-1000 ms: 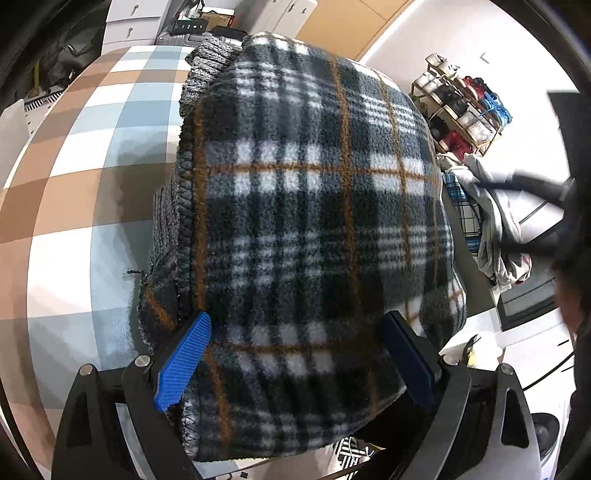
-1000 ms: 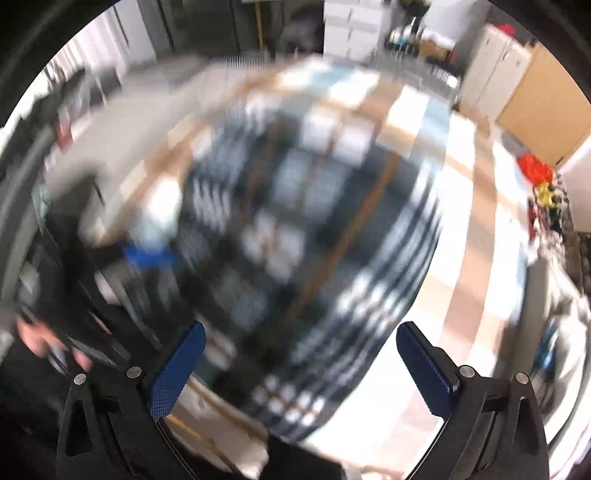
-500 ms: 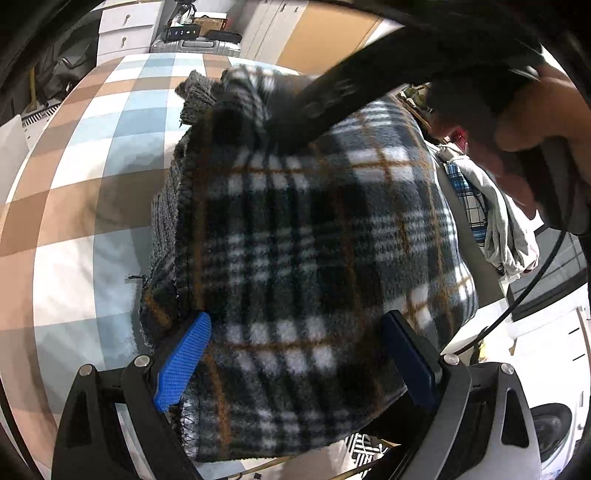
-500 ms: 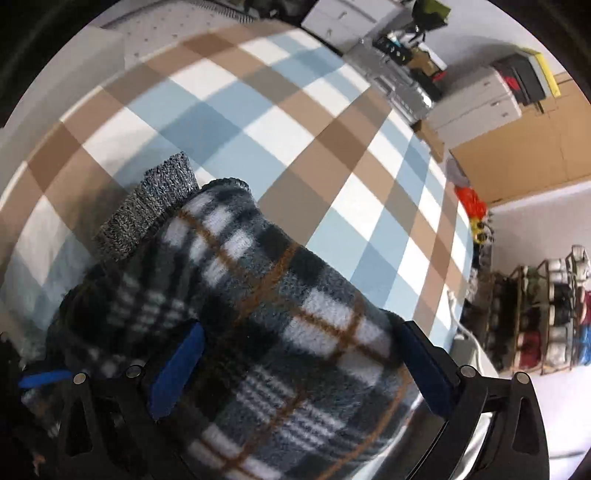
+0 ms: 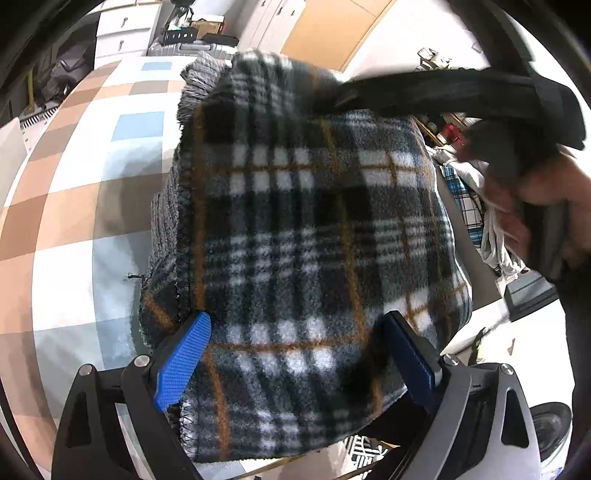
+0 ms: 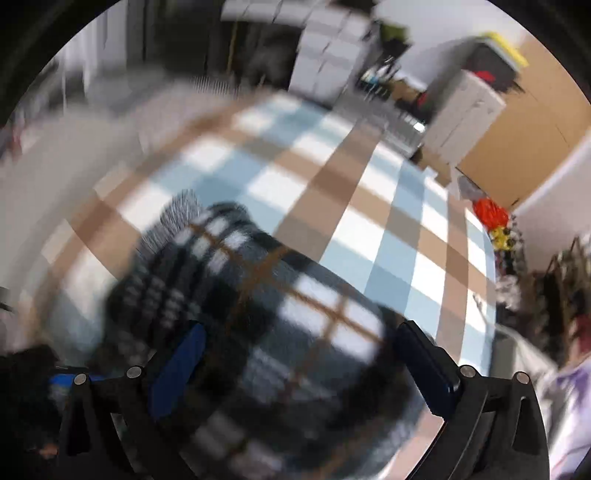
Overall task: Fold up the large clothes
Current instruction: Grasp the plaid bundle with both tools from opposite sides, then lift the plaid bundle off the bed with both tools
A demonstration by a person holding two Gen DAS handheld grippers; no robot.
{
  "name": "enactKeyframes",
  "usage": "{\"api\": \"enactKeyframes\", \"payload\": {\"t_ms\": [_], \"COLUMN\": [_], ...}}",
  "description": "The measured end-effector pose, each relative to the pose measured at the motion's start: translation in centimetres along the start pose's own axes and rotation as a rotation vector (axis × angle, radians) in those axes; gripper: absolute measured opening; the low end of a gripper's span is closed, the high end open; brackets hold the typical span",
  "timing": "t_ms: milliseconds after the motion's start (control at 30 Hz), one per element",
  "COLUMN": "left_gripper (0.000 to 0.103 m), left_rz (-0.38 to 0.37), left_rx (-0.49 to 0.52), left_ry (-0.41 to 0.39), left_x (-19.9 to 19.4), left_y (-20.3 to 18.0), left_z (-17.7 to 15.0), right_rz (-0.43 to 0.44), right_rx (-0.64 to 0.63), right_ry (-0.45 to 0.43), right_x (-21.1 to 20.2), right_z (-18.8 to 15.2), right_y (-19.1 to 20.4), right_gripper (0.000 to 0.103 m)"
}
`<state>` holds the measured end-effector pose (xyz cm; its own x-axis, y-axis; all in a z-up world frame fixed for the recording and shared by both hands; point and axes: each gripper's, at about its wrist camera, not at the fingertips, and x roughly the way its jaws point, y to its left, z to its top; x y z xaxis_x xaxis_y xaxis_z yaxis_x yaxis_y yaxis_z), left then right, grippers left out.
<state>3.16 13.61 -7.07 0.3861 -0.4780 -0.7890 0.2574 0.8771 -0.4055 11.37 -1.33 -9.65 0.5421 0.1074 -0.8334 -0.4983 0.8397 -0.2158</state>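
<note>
A folded plaid fleece garment (image 5: 303, 229) in grey, white and orange lies on the checked tablecloth (image 5: 74, 206). A grey knit edge (image 5: 199, 85) sticks out at its far end. My left gripper (image 5: 295, 350) stands open at the near end, its blue pads wide apart over the fleece. My right gripper (image 6: 301, 365) is open too, above the garment (image 6: 258, 314) in a blurred view. In the left wrist view the right gripper's black finger (image 5: 424, 92) reaches over the far right corner, held by a hand (image 5: 535, 199).
The table's right edge runs close beside the garment; a heap of clothes (image 5: 469, 206) lies beyond it. White drawers (image 5: 122, 33) and a suitcase (image 5: 192, 37) stand behind the table. A red object (image 6: 487, 214) sits past the far corner.
The right gripper swung in from the right over the garment's far end, then drew back a little to the right. The left gripper and the garment stayed put.
</note>
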Motion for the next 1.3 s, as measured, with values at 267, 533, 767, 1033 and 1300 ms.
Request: {"api": "enactKeyframes", "payload": {"t_ms": [267, 533, 767, 1033, 1300], "left_gripper": [0.091, 0.091, 0.091, 0.091, 0.091], "left_rz": [-0.009, -0.019, -0.076, -0.212, -0.238], "left_rx": [-0.046, -0.050, -0.066, -0.208, -0.311], "left_ry": [-0.010, -0.012, 0.014, -0.024, 0.269], "left_x": [-0.2, -0.1, -0.7, -4.4, 1.0], "left_y": [0.5, 0.9, 2.0, 6.8, 9.9], "left_z": [-0.2, -0.4, 0.1, 2.1, 5.6], "right_rz": [0.279, 0.401, 0.530, 0.778, 0.812], "right_rx": [0.136, 0.274, 0.363, 0.608, 0.702], "right_ry": [-0.046, 0.135, 0.056, -0.268, -0.114], "right_x": [-6.0, 1.7, 2.3, -1.4, 4.3], "right_z": [-7.2, -9.0, -9.5, -13.9, -14.9], "right_y": [-0.3, -0.7, -1.9, -8.4, -8.9], "right_gripper": [0.103, 0.103, 0.103, 0.103, 0.103]}}
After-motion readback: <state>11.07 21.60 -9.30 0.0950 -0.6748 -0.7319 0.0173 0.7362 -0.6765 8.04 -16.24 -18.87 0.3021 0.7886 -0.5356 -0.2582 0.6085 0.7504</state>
